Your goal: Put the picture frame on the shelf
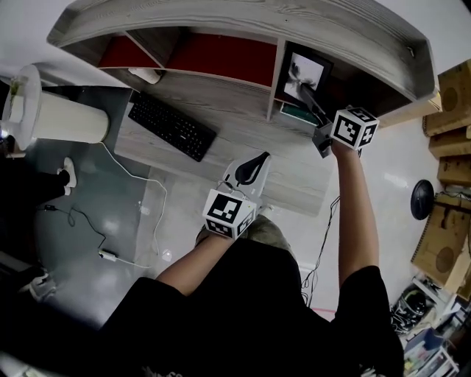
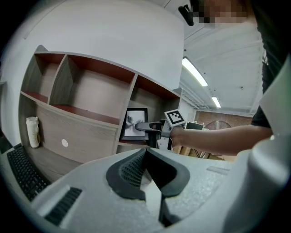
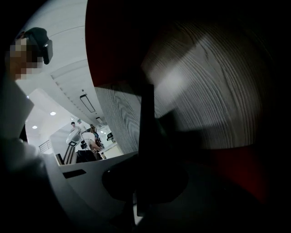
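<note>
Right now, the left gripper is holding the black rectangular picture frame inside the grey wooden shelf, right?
No. It is the right gripper that holds the black rectangular picture frame inside the grey wooden shelf, as the head view shows. The left gripper is shut and empty.

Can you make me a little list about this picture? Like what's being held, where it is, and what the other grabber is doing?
held thing: picture frame, black rim, upright
held by: right gripper, jaws shut on the frame's edge
where: right-end compartment of the shelf
set down yet: cannot tell
left gripper: jaws together, nothing in them, over the desk
also there: keyboard on the desk
</note>
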Motion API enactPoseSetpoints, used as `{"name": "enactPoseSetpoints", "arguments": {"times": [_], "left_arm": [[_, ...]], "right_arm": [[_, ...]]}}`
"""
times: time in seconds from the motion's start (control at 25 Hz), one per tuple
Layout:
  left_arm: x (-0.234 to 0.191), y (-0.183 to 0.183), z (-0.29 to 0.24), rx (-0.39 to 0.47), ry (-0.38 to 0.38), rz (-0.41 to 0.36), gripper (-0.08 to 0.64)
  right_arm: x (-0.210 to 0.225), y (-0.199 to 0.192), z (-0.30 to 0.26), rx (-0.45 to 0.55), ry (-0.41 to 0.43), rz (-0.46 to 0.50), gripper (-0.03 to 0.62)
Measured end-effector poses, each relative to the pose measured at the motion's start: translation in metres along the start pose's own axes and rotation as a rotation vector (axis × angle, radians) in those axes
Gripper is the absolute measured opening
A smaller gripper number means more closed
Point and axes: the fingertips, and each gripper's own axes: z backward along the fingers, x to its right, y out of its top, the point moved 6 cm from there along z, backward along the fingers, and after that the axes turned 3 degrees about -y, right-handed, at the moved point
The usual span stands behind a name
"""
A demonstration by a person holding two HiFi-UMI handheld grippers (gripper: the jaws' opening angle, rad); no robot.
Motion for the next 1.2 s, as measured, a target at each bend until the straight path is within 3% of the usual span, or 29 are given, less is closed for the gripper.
{"name": "enactPoseSetpoints", "arguments": {"times": [0.24, 0.52, 0.84, 1.2], "left_arm": [[-0.013, 0.0, -0.008, -0.045, -0.05, 0.004, 0.017], [-0.023, 0.006, -0.022, -0.062, -0.108, -0.014, 0.017], [-0.032, 0.002, -0.015, -0.079, -0.145, -0.003, 0.017], [-0.041, 0.008, -0.027, -0.072, -0.18, -0.013, 0.017]], "right_arm": [[0.005, 0.001, -0.006, -0.047, -0.084, -0.029, 0.023], [0.007, 0.007, -0.014, -0.064, -0.159, 0.019, 0.035], [0.02, 0.004, -0.016, -0.115, -0.291, 0.066, 0.124], [0.032, 0.008, -0.02, -0.099, -0.425, 0.144, 0.204]]}}
